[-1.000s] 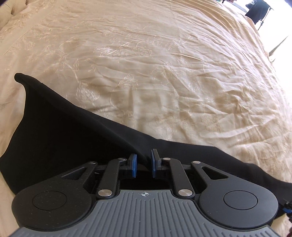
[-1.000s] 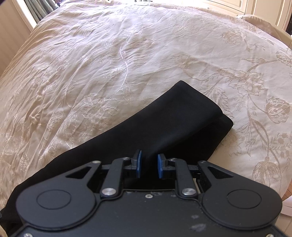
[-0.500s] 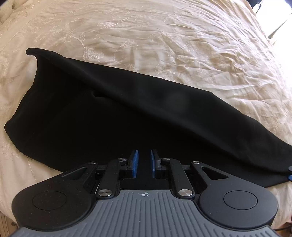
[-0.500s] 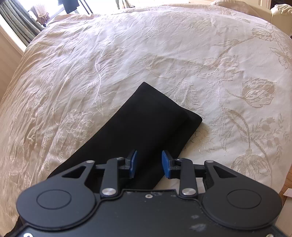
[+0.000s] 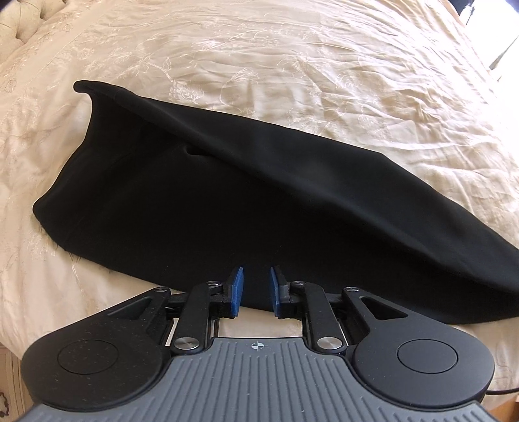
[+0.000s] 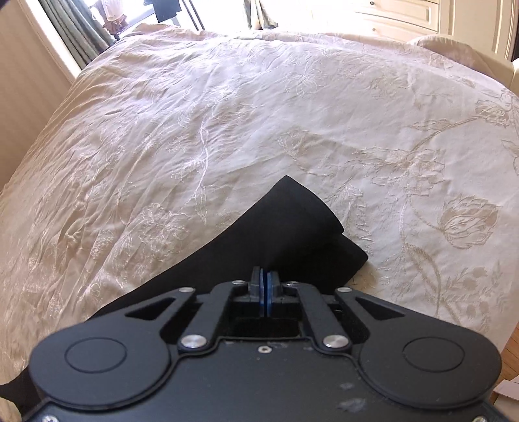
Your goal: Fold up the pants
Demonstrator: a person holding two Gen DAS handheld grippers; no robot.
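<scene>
The black pants [image 5: 227,201] lie folded lengthwise on the cream bedspread [image 5: 292,65], waist end at the left with one corner curled up. My left gripper [image 5: 254,287] is open and empty, just at the pants' near edge. In the right wrist view the leg end of the pants [image 6: 292,224] lies on the bed, one layer slightly offset over the other. My right gripper [image 6: 264,280] has its blue pads pressed together over the near edge of the leg; whether fabric is pinched between them is hidden.
The embroidered bedspread [image 6: 227,113] stretches far beyond the pants. A tufted headboard [image 5: 19,19] is at the far left. Curtains and a window [image 6: 81,29] and white cabinets [image 6: 421,16] stand past the bed. The bed's edge and floor [image 6: 509,357] are at the right.
My left gripper has pulled back to the pants' near edge, staying open. My right gripper has closed its jaws and come lower over the leg end.
</scene>
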